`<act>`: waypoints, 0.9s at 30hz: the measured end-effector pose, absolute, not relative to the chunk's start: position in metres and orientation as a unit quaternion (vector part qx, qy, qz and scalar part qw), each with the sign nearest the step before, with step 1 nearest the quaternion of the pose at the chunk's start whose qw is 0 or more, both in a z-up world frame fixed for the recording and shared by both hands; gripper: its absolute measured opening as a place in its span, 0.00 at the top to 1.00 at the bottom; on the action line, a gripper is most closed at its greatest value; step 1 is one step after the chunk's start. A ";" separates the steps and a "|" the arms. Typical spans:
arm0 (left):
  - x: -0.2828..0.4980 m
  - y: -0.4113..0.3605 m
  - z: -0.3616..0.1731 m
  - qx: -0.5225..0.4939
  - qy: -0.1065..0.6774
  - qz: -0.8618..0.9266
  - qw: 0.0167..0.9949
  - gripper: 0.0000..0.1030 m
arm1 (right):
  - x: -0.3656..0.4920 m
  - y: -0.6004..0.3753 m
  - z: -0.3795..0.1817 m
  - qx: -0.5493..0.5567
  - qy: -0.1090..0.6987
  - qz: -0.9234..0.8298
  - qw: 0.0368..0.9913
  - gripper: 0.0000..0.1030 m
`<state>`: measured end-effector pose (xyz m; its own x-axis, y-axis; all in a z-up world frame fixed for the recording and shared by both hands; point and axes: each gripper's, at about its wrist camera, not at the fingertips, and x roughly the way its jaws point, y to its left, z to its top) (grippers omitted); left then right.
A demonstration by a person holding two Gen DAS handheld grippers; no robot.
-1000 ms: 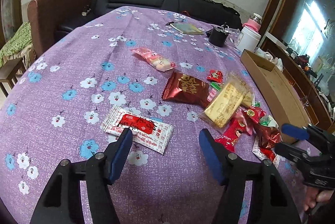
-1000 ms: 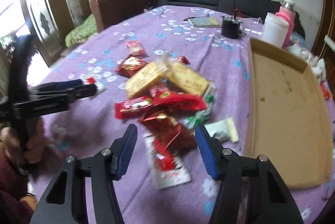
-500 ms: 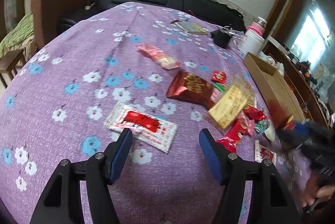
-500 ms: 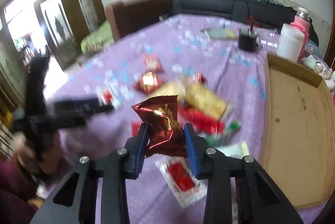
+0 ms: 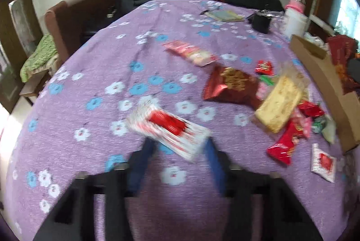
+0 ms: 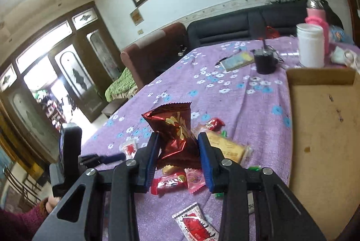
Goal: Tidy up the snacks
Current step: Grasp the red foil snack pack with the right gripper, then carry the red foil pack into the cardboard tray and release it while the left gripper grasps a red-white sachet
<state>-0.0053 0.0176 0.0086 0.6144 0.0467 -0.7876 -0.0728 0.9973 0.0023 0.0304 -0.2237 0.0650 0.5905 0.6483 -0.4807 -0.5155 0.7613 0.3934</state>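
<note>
The tray looks empty: right gripper clamps a red packet, left gripper fingers are closing on a white packet, others litter the surface.

The left gripper is closing on a white packet; the right gripper clamps a red packet aloft.
</note>
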 end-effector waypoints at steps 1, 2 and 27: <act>-0.005 0.015 0.009 -0.006 0.434 0.038 0.900 0.72 | 0.032 -0.226 0.065 0.113 0.310 0.329 0.885 0.67; -0.004 0.013 0.009 0.001 0.430 0.042 0.902 0.76 | 0.033 -0.228 0.065 0.118 0.310 0.326 0.885 0.67; 0.037 0.024 0.027 -0.178 0.500 0.143 0.836 0.47 | 0.040 -0.280 0.073 0.192 0.281 0.284 0.896 0.67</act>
<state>0.0367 0.0242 0.0275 0.4597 0.0614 -0.8859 -0.4164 0.8961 -0.1540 0.0401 -0.2802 0.0731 0.6802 0.6180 -0.3943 -0.4015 0.7641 0.5049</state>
